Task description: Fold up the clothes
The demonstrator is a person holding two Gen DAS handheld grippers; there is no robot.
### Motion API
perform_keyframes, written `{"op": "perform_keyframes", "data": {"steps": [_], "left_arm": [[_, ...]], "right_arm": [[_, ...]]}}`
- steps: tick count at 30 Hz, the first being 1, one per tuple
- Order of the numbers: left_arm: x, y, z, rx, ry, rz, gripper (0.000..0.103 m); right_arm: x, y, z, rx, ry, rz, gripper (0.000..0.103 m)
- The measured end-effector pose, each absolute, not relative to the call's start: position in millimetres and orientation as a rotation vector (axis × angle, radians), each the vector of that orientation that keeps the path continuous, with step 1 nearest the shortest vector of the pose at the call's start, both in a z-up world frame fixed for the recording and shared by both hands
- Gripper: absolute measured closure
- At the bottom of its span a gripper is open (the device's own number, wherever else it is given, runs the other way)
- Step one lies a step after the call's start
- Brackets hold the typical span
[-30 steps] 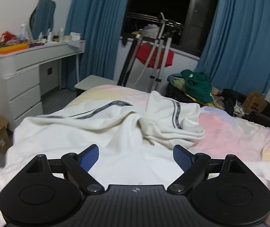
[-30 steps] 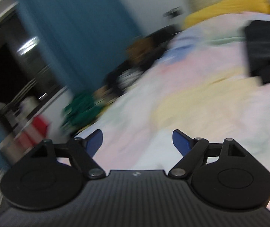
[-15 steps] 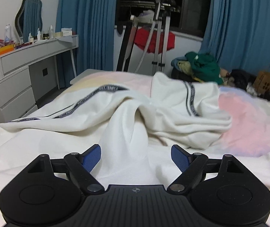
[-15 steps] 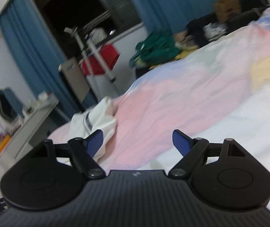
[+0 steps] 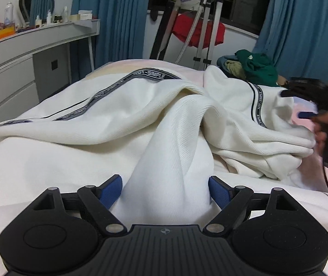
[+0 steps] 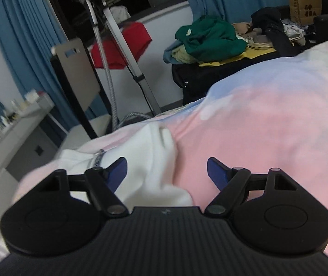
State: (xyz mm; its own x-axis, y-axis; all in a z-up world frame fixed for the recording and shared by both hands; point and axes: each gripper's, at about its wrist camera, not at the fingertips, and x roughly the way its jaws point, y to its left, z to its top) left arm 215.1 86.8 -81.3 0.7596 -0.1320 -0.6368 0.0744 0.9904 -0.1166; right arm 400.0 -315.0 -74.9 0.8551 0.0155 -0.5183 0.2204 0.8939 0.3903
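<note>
Both tongs stand wide apart, gripping nothing. A raised fold of the white garment (image 5: 154, 124) runs between the fingers of the left gripper (image 5: 165, 189). The right gripper (image 6: 166, 172) hovers over the pink bedspread (image 6: 267, 133), with the garment's bunched end under its left finger (image 6: 118, 170).

Left wrist view: low over the bed (image 5: 14, 172), close, facing the window. Right wrist view: low, tilted, further right, same heading. Both share the white garment (image 5: 164, 124) (image 6: 154, 161) and drying rack (image 5: 207, 23) (image 6: 118, 34).
</note>
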Motion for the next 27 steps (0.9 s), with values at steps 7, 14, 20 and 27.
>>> {"op": "perform_keyframes", "data": {"steps": [7, 14, 20, 27], "left_arm": [[218, 86, -90, -0.077, 0.67, -0.124, 0.018], [215, 92, -89, -0.129, 0.67, -0.112, 0.02], [210, 116, -80, -0.323, 0.683, -0.138, 0.021], [205, 139, -79, -0.511, 0.681, -0.204, 0.021]], "right_arm": [[409, -314, -75, 0.409, 0.514, -0.146, 0.085], [377, -328, -49, 0.363, 0.417, -0.197, 0.09], [285, -427, -13, 0.467, 0.31, -0.394, 0.09], [180, -504, -88, 0.681, 0.391, -0.518, 0.09]]}}
